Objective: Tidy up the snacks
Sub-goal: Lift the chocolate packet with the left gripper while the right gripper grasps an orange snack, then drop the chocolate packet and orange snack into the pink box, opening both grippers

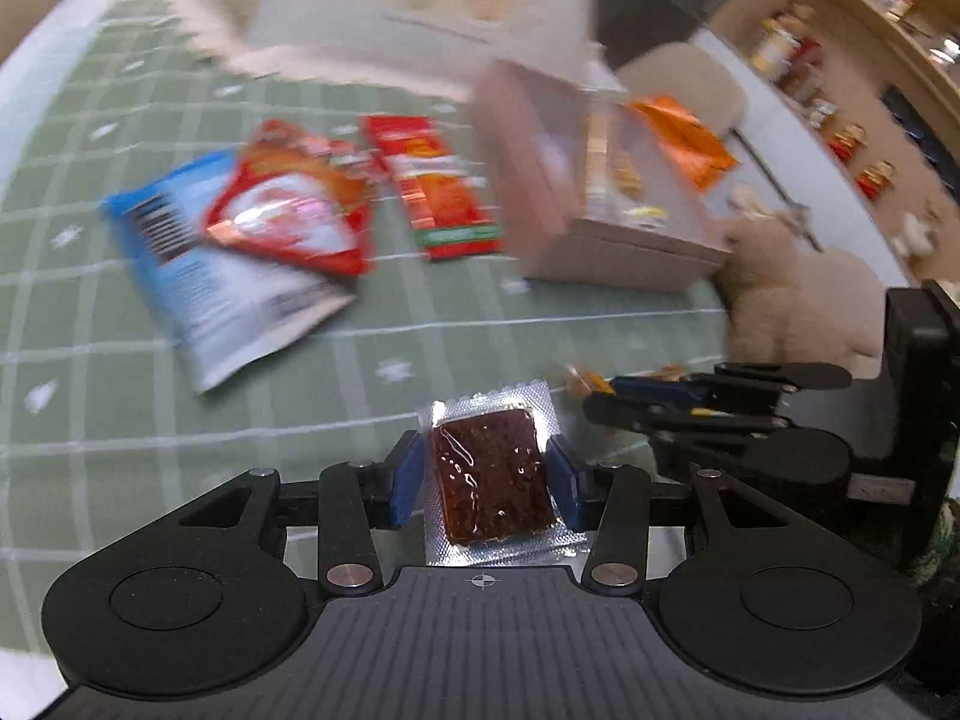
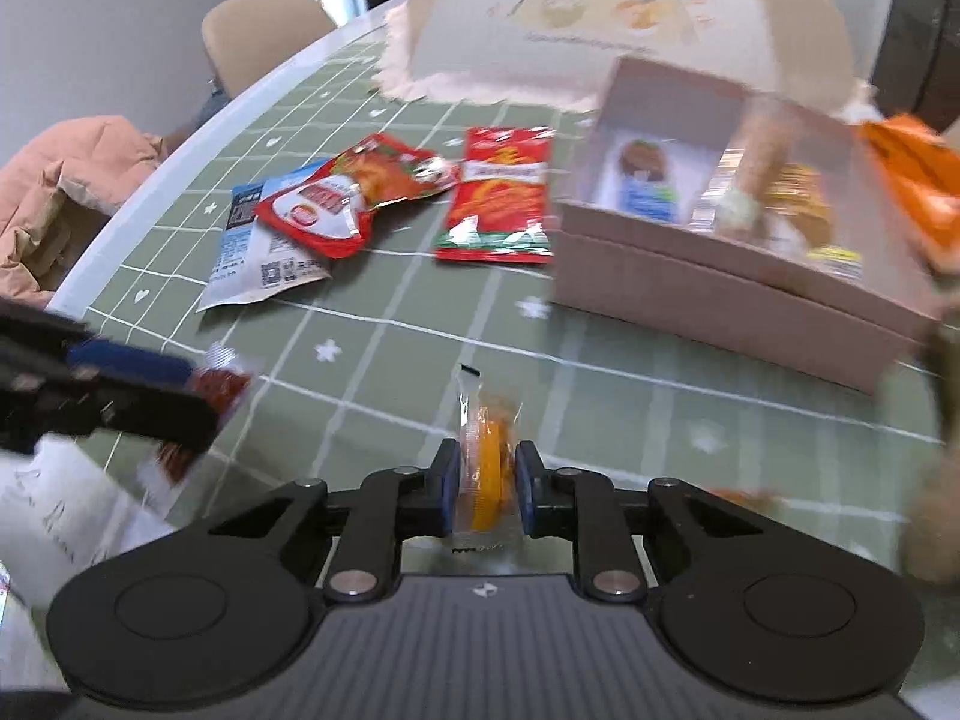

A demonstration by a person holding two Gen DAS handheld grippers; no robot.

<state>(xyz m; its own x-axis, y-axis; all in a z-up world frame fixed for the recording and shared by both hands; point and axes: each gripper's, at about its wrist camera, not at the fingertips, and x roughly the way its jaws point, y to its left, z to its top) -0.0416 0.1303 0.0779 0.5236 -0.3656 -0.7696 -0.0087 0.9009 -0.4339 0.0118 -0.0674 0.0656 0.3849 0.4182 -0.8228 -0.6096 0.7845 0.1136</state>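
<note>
My left gripper [image 1: 487, 477] is shut on a clear packet of dark red-brown snack [image 1: 489, 468], held above the green checked tablecloth [image 1: 120, 408]. My right gripper [image 2: 487, 480] is shut on a small clear packet with an orange disc snack [image 2: 486, 468]. The right gripper also shows at the right of the left wrist view [image 1: 606, 396]; the left gripper shows at the left of the right wrist view [image 2: 198, 396]. A pink open box [image 2: 708, 294] holding several snacks stands ahead to the right, also in the left wrist view [image 1: 624, 252].
On the cloth lie a blue-white pouch [image 2: 252, 258], a red pouch [image 2: 342, 204] on top of it, and a red-orange packet [image 2: 501, 204]. An orange bag [image 2: 918, 192] leans at the box's right. A cream mesh food cover [image 2: 600, 18] stands behind. Chairs [image 2: 258, 30] stand past the table edge.
</note>
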